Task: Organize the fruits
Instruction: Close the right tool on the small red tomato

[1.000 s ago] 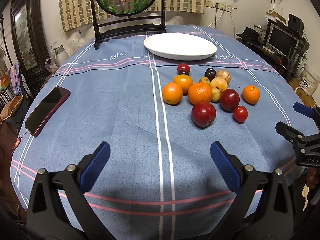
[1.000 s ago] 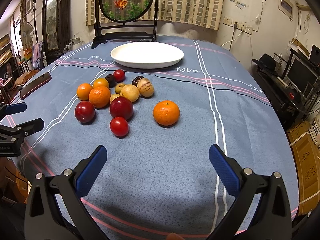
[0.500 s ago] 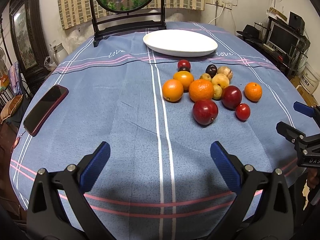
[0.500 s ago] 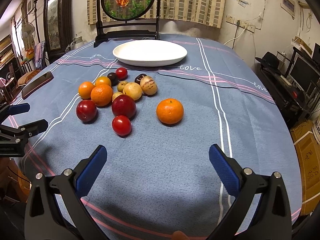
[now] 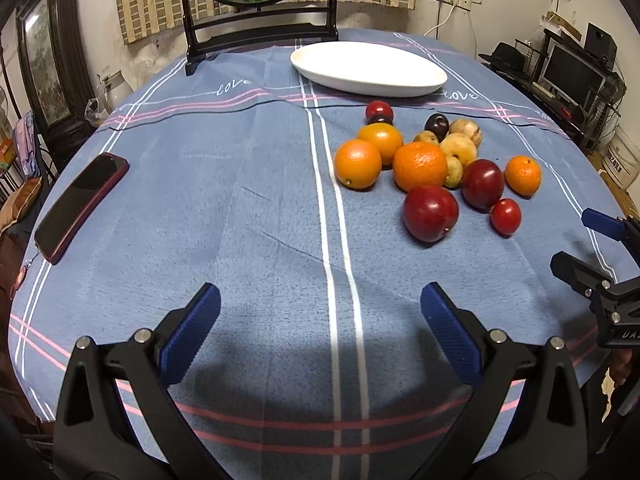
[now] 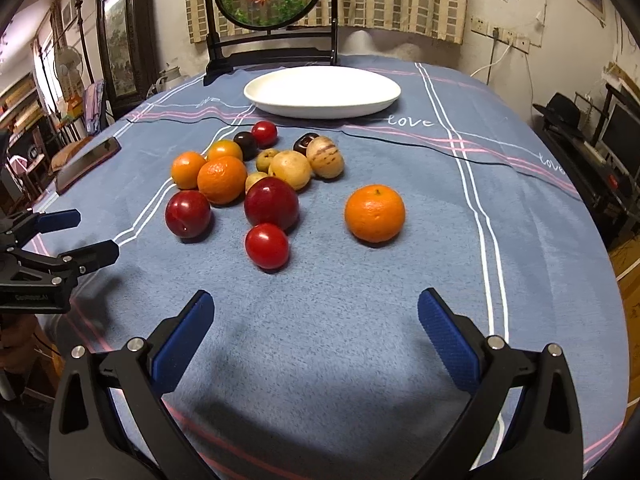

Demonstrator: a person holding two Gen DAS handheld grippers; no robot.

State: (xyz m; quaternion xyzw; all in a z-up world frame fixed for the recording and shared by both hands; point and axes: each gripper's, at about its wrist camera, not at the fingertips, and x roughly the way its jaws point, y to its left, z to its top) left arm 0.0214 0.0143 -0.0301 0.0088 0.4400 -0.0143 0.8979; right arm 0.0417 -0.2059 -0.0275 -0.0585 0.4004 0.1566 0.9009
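Both grippers spread wide, holding nothing: left gripper (image 5: 320,312) and right gripper (image 6: 316,316) over bare tablecloth (image 5: 248,216). Fruit pile (image 6: 256,184) mid-table, lone orange (image 6: 375,213) just right of it. White plate (image 6: 322,90) behind the pile, apart. Phone (image 5: 80,206) far left.

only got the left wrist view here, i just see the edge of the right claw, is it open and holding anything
observer: The right claw is wide open, with nothing between its pads.
operator: whats nearest ahead of it
observer: The small red tomato, a little left of its centre line.
operator: lone orange looks like it touches a plum from here, does it
observer: No. In the right wrist view the lone orange sits apart, with cloth showing all round it.
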